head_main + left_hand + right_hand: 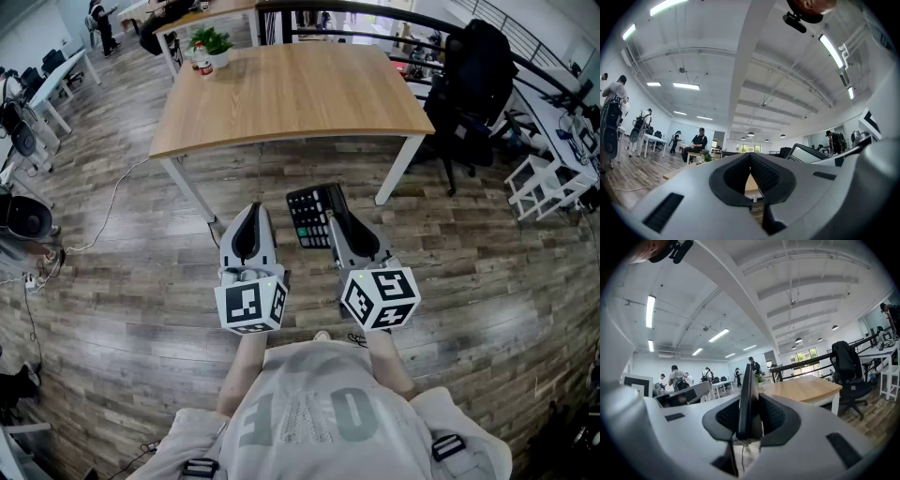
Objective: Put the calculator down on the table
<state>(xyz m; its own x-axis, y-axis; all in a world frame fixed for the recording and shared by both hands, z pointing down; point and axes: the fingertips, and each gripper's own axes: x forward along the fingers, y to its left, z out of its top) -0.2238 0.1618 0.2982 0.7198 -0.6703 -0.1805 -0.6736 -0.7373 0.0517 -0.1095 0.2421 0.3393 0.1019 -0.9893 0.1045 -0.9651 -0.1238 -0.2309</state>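
Note:
My right gripper point(331, 208) is shut on a black calculator point(307, 217), which stands on edge between the jaws with its keys facing left. It hangs above the wood floor, short of the wooden table point(291, 94). In the right gripper view the calculator point(749, 390) shows edge-on between the pads, and the table point(801, 387) lies ahead to the right. My left gripper point(251, 212) hovers beside it, shut with nothing in it. In the left gripper view its ribbed pads point(764, 171) meet at the tip.
A potted plant point(212, 42) and a bottle point(198, 58) stand on the table's far left corner. A black office chair point(473, 84) draped with a jacket sits right of the table. A white rack point(544, 183) is at the far right. People stand at distant desks.

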